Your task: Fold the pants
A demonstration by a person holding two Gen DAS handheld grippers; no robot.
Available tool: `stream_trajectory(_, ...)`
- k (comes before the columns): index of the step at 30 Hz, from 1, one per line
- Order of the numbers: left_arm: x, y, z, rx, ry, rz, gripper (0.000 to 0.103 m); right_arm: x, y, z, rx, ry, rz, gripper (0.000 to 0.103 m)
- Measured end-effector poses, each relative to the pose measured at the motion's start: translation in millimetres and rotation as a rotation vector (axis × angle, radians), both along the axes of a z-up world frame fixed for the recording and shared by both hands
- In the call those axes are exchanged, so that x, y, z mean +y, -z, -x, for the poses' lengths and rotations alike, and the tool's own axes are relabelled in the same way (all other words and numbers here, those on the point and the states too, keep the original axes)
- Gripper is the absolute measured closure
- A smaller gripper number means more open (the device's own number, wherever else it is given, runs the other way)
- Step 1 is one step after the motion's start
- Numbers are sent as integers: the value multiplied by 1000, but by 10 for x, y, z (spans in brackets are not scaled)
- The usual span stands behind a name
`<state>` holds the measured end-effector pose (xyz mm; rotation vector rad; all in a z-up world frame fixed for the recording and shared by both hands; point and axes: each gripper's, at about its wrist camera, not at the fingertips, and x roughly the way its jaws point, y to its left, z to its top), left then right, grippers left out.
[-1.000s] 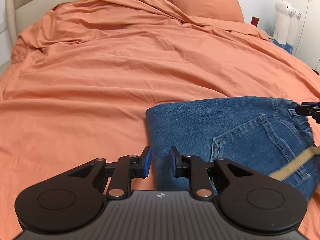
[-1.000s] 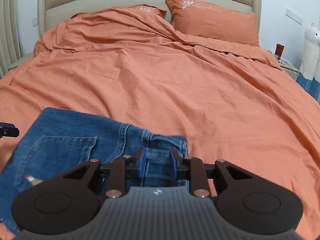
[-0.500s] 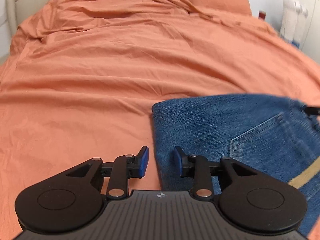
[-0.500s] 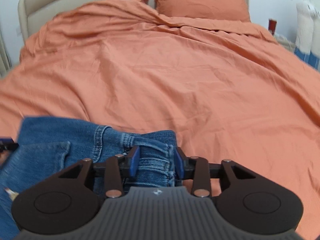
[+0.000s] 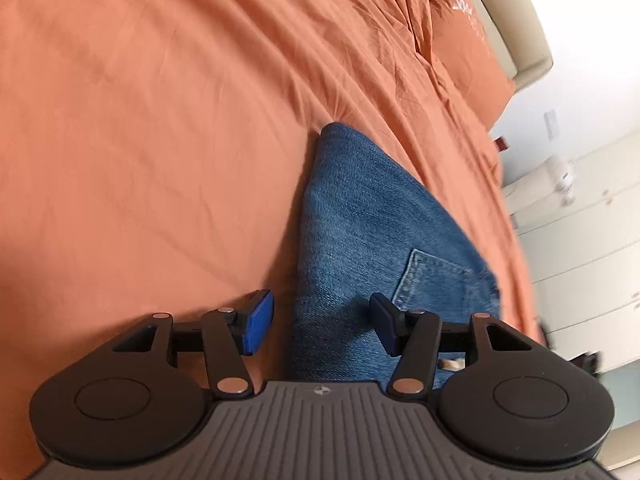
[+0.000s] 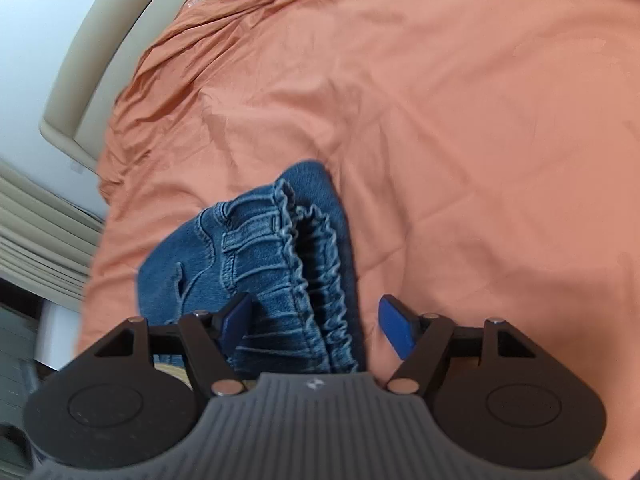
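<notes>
Folded blue denim pants (image 5: 360, 232) lie on the orange bed cover (image 5: 140, 120). In the left wrist view my left gripper (image 5: 322, 326) is open, rolled sideways, its jaws straddling the folded edge with the back pocket (image 5: 432, 280) just ahead. In the right wrist view my right gripper (image 6: 318, 326) is open and wide, also rolled, its jaws on either side of the gathered elastic waistband (image 6: 296, 264) of the pants (image 6: 248, 248). Neither gripper's pads press on the denim.
Orange pillows (image 5: 468, 44) and a beige headboard (image 5: 516, 12) lie at the far end of the bed. White cupboards (image 5: 580, 232) stand beside the bed. The headboard also shows in the right wrist view (image 6: 92, 80), with a slatted wall panel (image 6: 40, 236) at left.
Both grippers have opened wider and rolled sharply to the side. The right gripper has let go of the waistband it was pinching. The pants lie where they were.
</notes>
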<state>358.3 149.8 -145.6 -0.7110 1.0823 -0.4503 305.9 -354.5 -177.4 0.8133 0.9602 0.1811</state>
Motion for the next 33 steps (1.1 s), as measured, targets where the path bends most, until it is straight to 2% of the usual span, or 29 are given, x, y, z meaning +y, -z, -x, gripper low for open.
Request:
stream_trajectory(4, -25, 106, -67, 27, 15, 53, 45, -36, 171, -49, 19, 11, -114, 43)
stream_trajectory(7, -59, 161, -103, 46, 6, 80, 60, -73, 266, -56, 20, 15, -182, 55)
stream_trajectory(9, -76, 139, -103, 41, -3, 80, 72, -46, 236, -40, 1, 6, -170, 62)
stream_trajectory(12, -107, 6, -52, 4, -5, 41, 89, 0, 80, -5, -41, -18, -106, 76)
stream_trajectory(14, -139, -100, -42, -15, -8, 13, 92, 35, -57, 8, -69, -37, -64, 83)
stream_trajectory(22, -134, -690, 124, -140, 1, -60, 95, 288, -718, 101, -150, -86, 34, 86)
stream_trajectory(29, 472, -1256, 444, -214, -24, -137, 95, 841, -1249, 226, -227, -146, 27, 86)
stream_trajectory(33, 941, -1513, 654, -237, -64, -220, 95, 1378, -1357, 229, -253, -202, -11, 86)
